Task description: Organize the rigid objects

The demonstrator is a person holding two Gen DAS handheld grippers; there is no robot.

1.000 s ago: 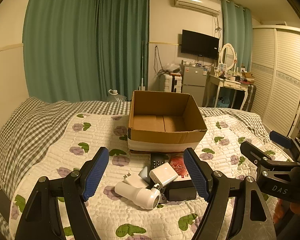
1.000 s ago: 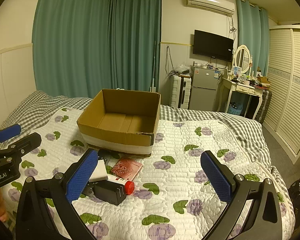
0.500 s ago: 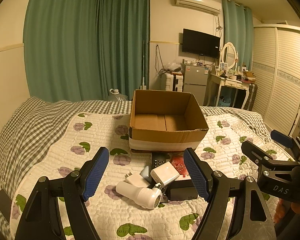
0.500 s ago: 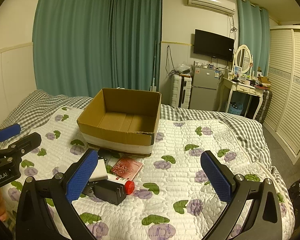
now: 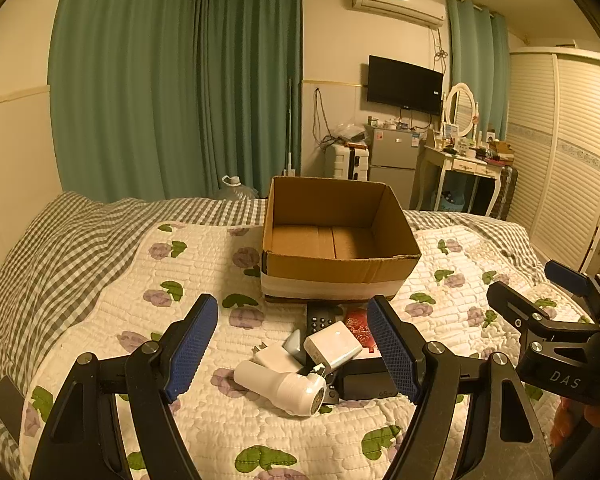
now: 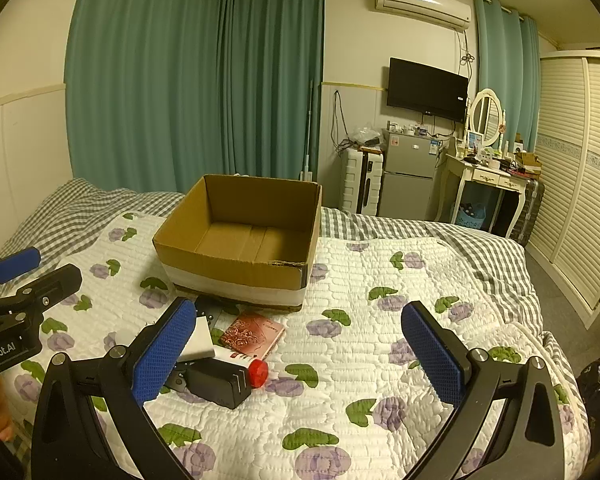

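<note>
An open empty cardboard box (image 5: 332, 276) stands on the quilted bed; it also shows in the right wrist view (image 6: 240, 276). In front of it lies a pile: a white cylindrical device (image 5: 280, 386), a white charger cube (image 5: 332, 346), a black remote (image 5: 320, 316), a black power brick (image 5: 366, 380) (image 6: 220, 382), a red patterned booklet (image 6: 254, 334) and a red cap (image 6: 258, 372). My left gripper (image 5: 292, 346) is open above the pile. My right gripper (image 6: 298, 354) is open, empty, to the right of the pile.
The bed has a flowered quilt (image 6: 380, 360) over a grey checked sheet (image 5: 60, 248). Green curtains, a fridge (image 6: 408, 176), a dressing table (image 6: 488, 176) and a wardrobe (image 6: 580, 184) stand beyond the bed.
Both views have shifted very slightly; the box and pile look a touch lower or nearer. Nothing was taken hold of or let go.
</note>
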